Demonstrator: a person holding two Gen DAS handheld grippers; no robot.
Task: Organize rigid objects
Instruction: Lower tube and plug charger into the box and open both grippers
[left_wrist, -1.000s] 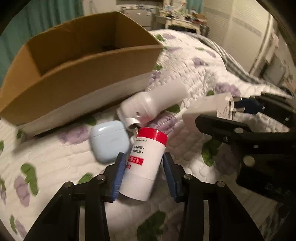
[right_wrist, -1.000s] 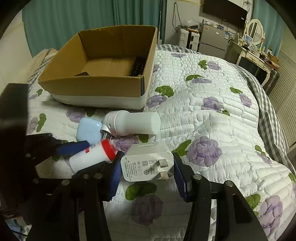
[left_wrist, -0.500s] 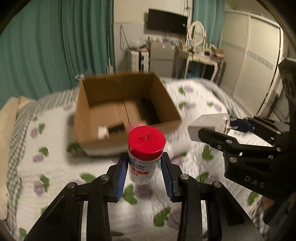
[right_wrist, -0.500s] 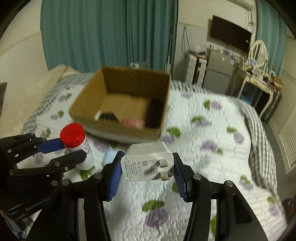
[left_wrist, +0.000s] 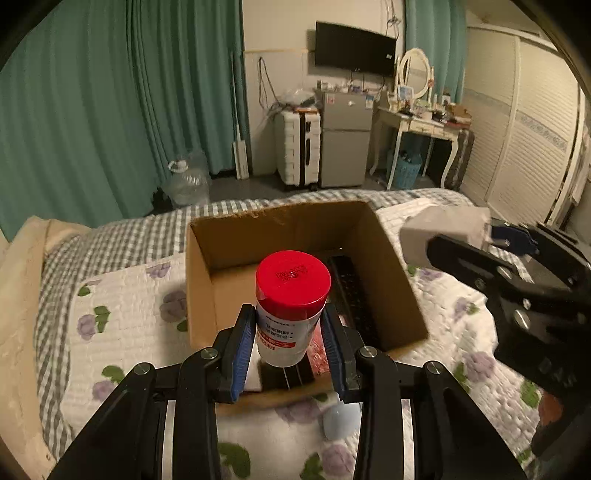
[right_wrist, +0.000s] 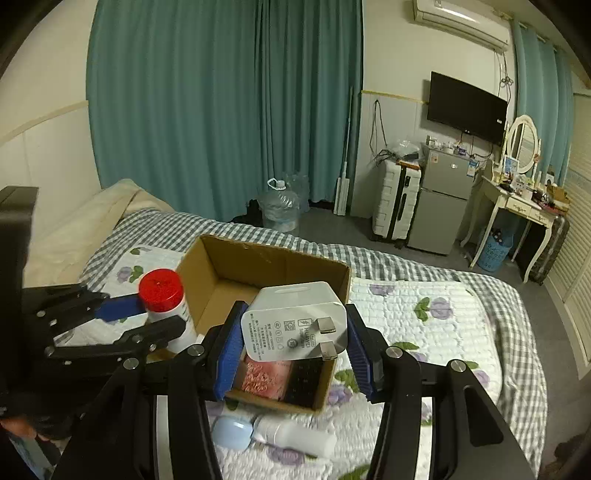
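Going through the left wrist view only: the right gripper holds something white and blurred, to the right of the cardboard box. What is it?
Observer: A white plastic plug-in charger, clamped between the fingers of the right gripper. Two metal prongs and a printed label face the right wrist camera.
Operator: Is it over the brown cardboard box?
Observer: In the right wrist view it overlaps the box opening. Its height above the box cannot be judged.
Operator: Anything on the quilt besides the pale blue rounded case?
Observer: Yes, a white plastic bottle lies on its side beside that case, in front of the box.
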